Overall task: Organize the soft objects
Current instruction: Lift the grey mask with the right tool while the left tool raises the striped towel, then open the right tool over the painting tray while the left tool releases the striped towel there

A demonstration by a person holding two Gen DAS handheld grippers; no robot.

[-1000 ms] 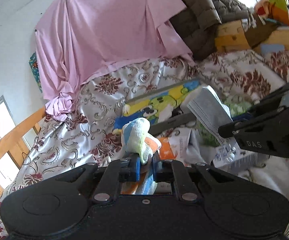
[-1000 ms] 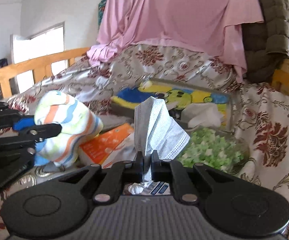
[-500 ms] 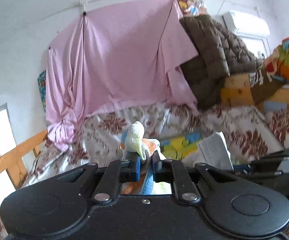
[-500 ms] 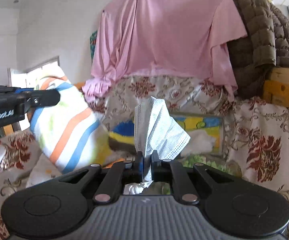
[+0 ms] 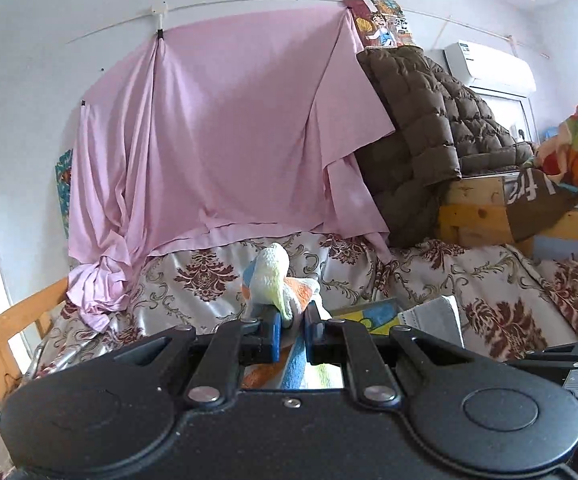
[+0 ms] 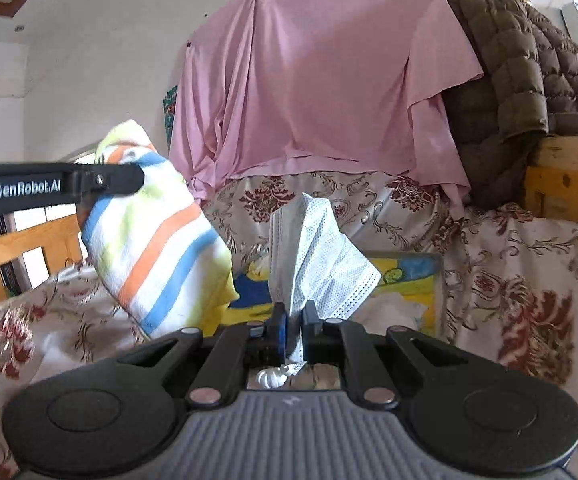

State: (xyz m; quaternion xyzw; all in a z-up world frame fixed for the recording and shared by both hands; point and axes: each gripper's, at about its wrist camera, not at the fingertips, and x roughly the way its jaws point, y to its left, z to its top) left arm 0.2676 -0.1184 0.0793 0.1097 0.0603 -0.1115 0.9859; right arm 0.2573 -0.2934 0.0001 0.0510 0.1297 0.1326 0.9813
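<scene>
Left gripper [image 5: 290, 326] pinches striped towel [image 6: 157, 236]; right gripper [image 6: 294, 322] pinches face mask [image 6: 321, 264]. Both soft items aloft above tray [image 6: 409, 276] on floral bedspread [image 6: 509, 280]. Pickup done; placement, any sorting left.

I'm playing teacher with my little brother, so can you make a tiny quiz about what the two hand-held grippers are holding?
1. True or false: the left hand-held gripper is clamped on a striped towel.
2. What does the right hand-held gripper hold? A) a face mask B) a sock C) a spoon
3. What colour is the big sheet hanging on the wall behind the bed?

Key
1. True; its stripes are orange, blue and yellow-green.
2. A, a pale blue face mask, sticking up from the shut jaws.
3. Pink.
</scene>
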